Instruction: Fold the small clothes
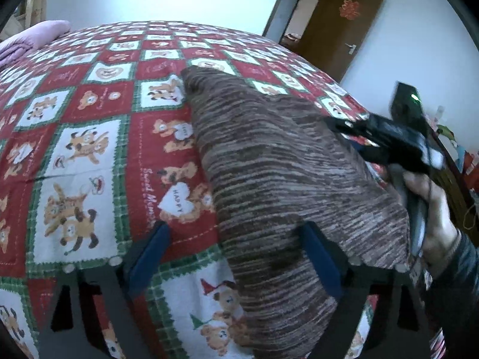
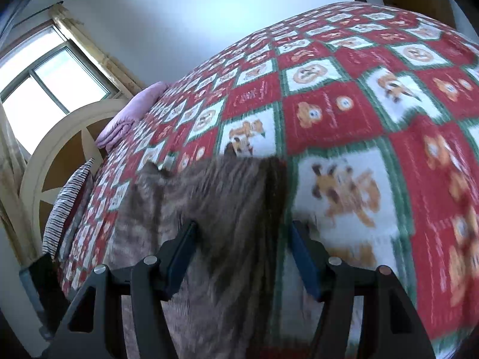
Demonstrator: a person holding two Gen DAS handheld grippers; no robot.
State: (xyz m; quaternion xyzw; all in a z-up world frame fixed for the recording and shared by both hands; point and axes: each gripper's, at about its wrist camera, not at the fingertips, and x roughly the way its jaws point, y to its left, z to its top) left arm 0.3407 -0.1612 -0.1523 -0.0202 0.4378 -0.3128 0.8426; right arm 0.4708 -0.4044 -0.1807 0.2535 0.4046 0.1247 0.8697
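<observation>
A brown striped knit garment (image 1: 269, 173) lies spread on the bed's red, green and white teddy-bear quilt (image 1: 89, 137). My left gripper (image 1: 239, 251) stands open over the garment's near end. Its right finger is above the knit and its left finger above the quilt. A hand (image 1: 431, 209) holds my right gripper (image 1: 344, 127), blurred, over the garment's right edge. In the right wrist view the garment (image 2: 209, 209) runs under and between the blue pads (image 2: 182, 251) of my right gripper (image 2: 242, 254). Those jaws stand wide apart and do not press on the cloth.
A folded pink blanket (image 1: 39, 36) lies at the far corner of the bed, also seen as the pink blanket (image 2: 131, 110). A striped pillow (image 2: 66, 203) leans by the round headboard (image 2: 60, 149) under a window (image 2: 45, 83). A brown door (image 1: 338, 21) stands open past the bed.
</observation>
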